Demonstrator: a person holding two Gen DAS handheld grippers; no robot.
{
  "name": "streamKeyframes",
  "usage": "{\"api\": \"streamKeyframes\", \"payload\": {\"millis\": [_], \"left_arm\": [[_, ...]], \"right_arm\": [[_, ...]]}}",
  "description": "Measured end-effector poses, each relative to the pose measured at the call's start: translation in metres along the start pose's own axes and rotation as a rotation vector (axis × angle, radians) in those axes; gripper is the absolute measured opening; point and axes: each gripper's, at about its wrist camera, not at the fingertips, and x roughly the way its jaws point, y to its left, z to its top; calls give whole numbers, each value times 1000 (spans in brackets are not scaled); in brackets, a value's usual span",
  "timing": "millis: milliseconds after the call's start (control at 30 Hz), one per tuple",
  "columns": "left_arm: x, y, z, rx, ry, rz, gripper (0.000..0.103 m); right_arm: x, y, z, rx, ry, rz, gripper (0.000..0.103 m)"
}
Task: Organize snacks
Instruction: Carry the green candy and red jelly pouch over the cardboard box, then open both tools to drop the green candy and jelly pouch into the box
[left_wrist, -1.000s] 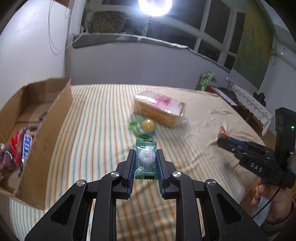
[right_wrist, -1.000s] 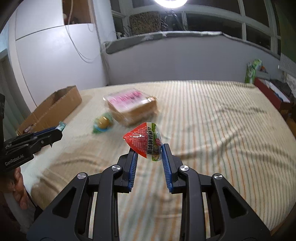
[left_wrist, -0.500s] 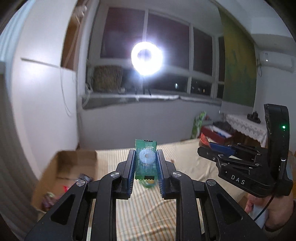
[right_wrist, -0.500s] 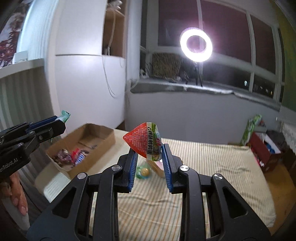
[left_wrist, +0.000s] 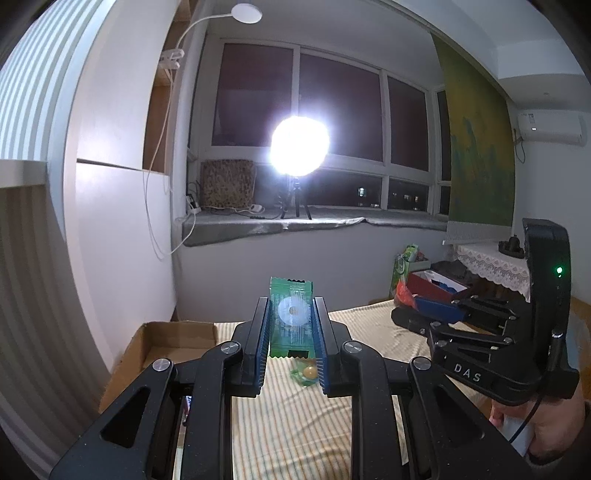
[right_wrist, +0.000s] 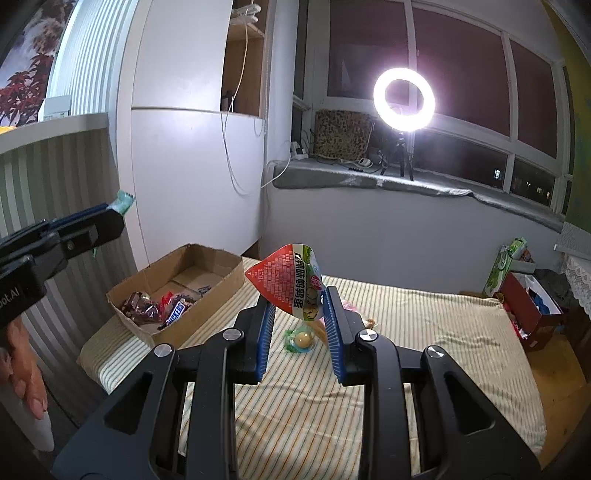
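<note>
My left gripper (left_wrist: 291, 314) is shut on a green packet with a white ring-shaped sweet (left_wrist: 291, 317), held up above the striped bed (left_wrist: 288, 424). My right gripper (right_wrist: 299, 299) is shut on a red and green egg snack pouch (right_wrist: 291, 282), also lifted over the bed. In the right wrist view the cardboard box (right_wrist: 218, 295) stands at the bed's left end with several wrapped snacks inside, and the left gripper (right_wrist: 114, 218) shows at the left edge. A green-wrapped egg snack (right_wrist: 301, 339) lies on the bed below both grippers.
A pink-labelled pack (right_wrist: 349, 308) lies partly hidden behind the right fingers. A ring light (right_wrist: 403, 99) on a tripod glares from the window sill. A red box (right_wrist: 532, 306) and a green bag (right_wrist: 504, 266) stand beyond the bed's right side. A white wall borders the left.
Both grippers have risen from just above the bed and tilted up, each keeping its snack. The views now take in the window and ring light instead of mainly the bedspread.
</note>
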Motion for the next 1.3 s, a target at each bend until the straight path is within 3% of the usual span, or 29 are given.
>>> {"api": "streamKeyframes", "payload": {"millis": [333,667,833,1100,1300], "left_arm": [[21,37,-20,-56,44,27,20],[18,158,-56,-202,118,250,20],[3,184,-52,-214,105,333,20],[12,181,-52,-210,107,291,20],[38,188,-63,-221,153,252,20]], "right_arm": [[74,48,-6,-59,104,86,27],[156,147,-3,-144,149,322,27],[164,165,2,-162,136,366,27],[171,164,-3,-168,151,370,28],[203,168,-16,-171,197,372,28]]}}
